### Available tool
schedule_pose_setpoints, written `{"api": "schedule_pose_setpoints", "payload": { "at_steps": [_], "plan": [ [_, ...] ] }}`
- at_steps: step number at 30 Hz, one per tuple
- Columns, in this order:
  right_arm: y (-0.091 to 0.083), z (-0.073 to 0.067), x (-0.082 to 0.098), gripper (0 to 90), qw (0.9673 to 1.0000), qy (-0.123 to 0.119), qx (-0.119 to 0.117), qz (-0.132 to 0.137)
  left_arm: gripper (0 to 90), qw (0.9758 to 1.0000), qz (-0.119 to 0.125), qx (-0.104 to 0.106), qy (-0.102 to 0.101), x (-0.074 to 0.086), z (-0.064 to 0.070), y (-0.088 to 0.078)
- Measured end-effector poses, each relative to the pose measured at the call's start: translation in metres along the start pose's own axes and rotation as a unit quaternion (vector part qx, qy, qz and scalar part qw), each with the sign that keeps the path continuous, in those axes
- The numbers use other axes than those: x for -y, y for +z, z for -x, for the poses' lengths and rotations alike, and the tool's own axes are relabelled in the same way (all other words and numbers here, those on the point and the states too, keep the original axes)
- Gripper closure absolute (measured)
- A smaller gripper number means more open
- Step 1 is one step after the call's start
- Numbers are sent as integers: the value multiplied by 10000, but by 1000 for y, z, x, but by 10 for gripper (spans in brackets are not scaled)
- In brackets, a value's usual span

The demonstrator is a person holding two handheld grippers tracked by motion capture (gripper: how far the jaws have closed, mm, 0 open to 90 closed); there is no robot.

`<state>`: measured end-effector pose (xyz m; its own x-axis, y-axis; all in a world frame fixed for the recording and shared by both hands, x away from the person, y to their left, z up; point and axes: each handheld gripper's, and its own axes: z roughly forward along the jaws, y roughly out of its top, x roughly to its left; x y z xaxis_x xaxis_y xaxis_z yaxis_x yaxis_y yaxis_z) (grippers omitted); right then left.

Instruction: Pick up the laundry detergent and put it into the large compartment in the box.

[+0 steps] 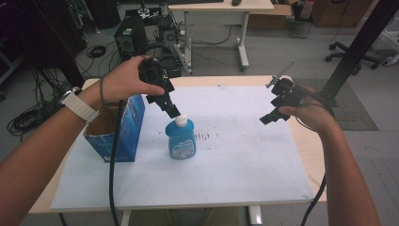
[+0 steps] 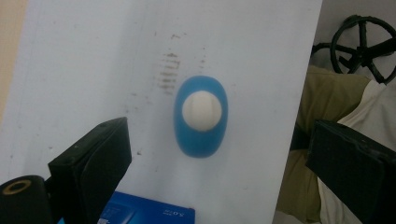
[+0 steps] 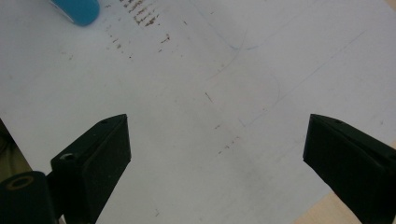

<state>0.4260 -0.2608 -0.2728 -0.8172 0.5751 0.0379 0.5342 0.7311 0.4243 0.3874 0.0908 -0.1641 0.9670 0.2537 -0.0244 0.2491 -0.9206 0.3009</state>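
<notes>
A blue plastic bottle with a white cap (image 1: 180,139) stands upright a little left of the middle of the high view, on a white sheet (image 1: 235,155) that covers most of the pale wooden surface (image 1: 310,146). Dark smudges mark the sheet just right of the bottle. To the bottle's left, near the left edge of the sheet, an open blue cardboard box (image 1: 123,129) stands close by but apart from it.

The left gripper (image 1: 173,111) hangs right above the bottle's cap in the high view, pointing steeply down from the upper left, held in a hand with a white-strapped watch on its wrist. Its own view looks straight down on the bottle (image 2: 201,116), the round white cap in the middle of the frame between the two black jaws, which stand wide apart and touch nothing. No pad presses on the bottle. A corner of the blue box (image 2: 149,214) shows at the bottom of that frame.

The right gripper (image 1: 270,117) is at the right of the high view, held above the sheet and well apart from the bottle. In its own view the jaws are spread wide over the bare sheet with nothing between them, and the bottle (image 3: 77,10) shows as a blue edge at the upper left corner.
</notes>
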Motion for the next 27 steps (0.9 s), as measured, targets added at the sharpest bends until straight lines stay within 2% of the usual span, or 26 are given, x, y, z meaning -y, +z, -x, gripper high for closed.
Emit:
{"api": "schedule_pose_setpoints", "payload": {
  "at_steps": [8, 27],
  "plan": [
    [1, 0, 0, 76, 10000, 1, -13, 15, 71, 10000, -70, 32, 32, 0, 0, 12],
    [2, 0, 0, 76, 10000, 1, -18, 3, 67, 9999, -56, 38, 139, 2, -1, 32]
  ]
}}
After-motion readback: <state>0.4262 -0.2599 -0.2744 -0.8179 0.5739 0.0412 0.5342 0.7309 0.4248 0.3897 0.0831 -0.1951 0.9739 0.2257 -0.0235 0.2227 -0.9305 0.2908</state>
